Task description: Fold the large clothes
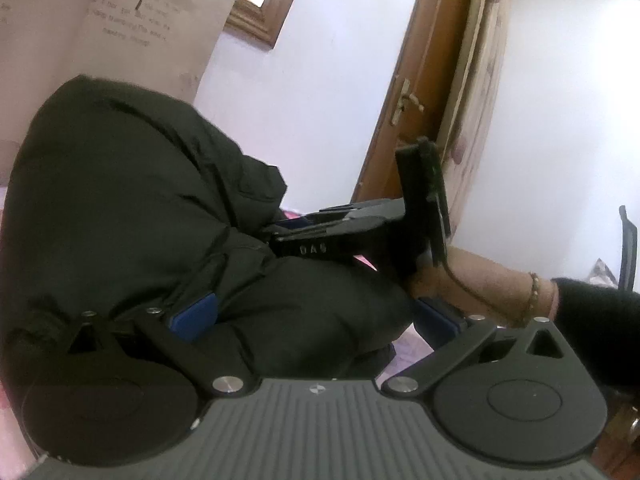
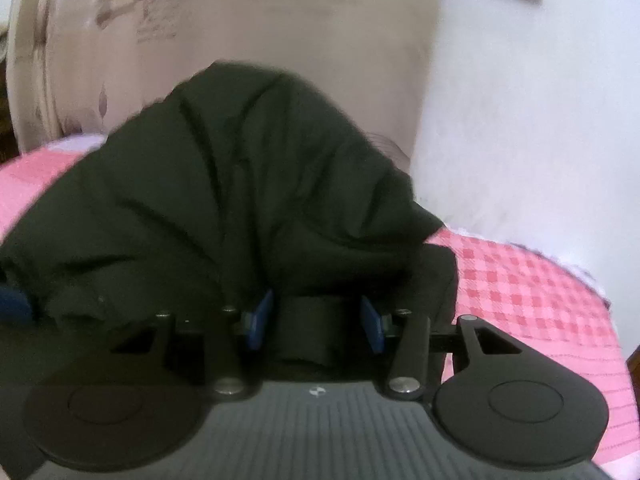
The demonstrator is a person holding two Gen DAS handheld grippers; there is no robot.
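Black padded jacket [image 1: 140, 200] heaped in a tall, puffy mound on the pink checked bed cover [image 2: 520, 300], quilted folds running down toward both cameras. Left tongs [image 1: 314, 318] spread wide at the near foot of the jacket, a thick roll of its fabric lying between the blue pads [image 1: 192, 316]; near pad sunk against the cloth, far pad just at the cloth's edge; cannot tell whether clamped or merely straddling. Right tongs [image 2: 316, 322] pushed into the jacket from its other flank, narrower, with a dark band of the fabric standing in the gap; cloth close against both pads, yet impossible to say whether pinched or loose. Seen from the left wrist, reaching level into the jacket's side and gripped by a bare right hand [image 1: 432, 280], with a beaded bracelet [image 1: 534, 296] and a dark sleeve [image 1: 592, 312] further back along the arm. Behind the jacket, a pale curtain [image 2: 240, 20] printed with reddish leaves and lettering. Beyond the jacket and off to its side, a white wall [image 1: 328, 80] and a brown wooden door [image 1: 412, 100] with a brass handle.
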